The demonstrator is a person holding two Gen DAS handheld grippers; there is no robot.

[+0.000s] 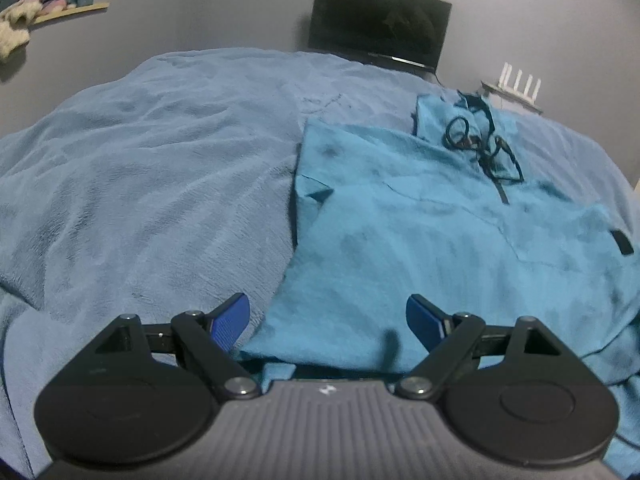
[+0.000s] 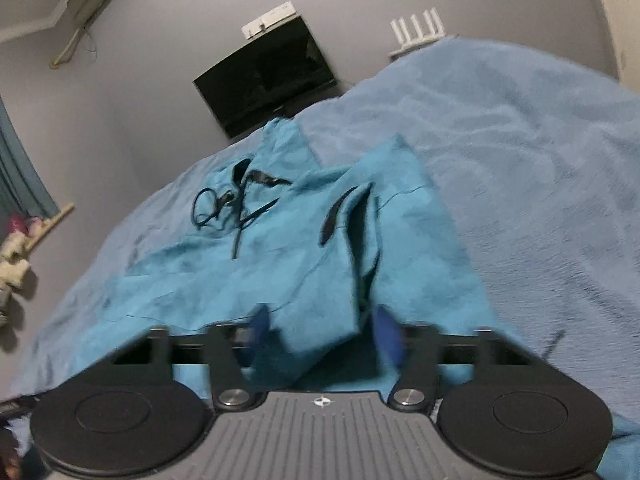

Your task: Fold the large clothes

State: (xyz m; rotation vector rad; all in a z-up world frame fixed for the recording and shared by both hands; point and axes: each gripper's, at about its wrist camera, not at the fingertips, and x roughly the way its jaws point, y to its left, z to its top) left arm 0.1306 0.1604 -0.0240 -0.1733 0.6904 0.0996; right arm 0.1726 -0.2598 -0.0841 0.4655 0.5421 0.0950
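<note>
Left claw (image 1: 328, 318): released, blue fingers spread wide, nothing between them. It hovers low over the near hem of the hoodie (image 1: 420, 232), at the garment's near left corner; its left finger sits over the blanket (image 1: 140, 160), its right finger over the fabric.

Right claw (image 2: 324, 332): fingers set apart with a raised fold of hoodie cloth (image 2: 320, 320) between them. The view is blurred by motion, so whether the fingers are pressing on the cloth cannot be told. This claw is tilted, the room leaning across its view.

Garment position: the hoodie lies front-up on the bed, on the blue blanket, to the right half of the left view. Its long axis runs straight away from both claws, hem nearest, hood and black drawstring (image 1: 480, 144) farthest. The left side appears already turned in, giving a straight edge; a sleeve (image 2: 360, 240) lies up the body on the right side.

Judgement: the right claw is the nearer to a working hold, being already around the cloth. The coming move likely depends on the left claw closing on the hem corner directly beneath it.

Background: a dark screen (image 1: 380, 24) against the wall, a white router (image 1: 520, 84) beside it.
</note>
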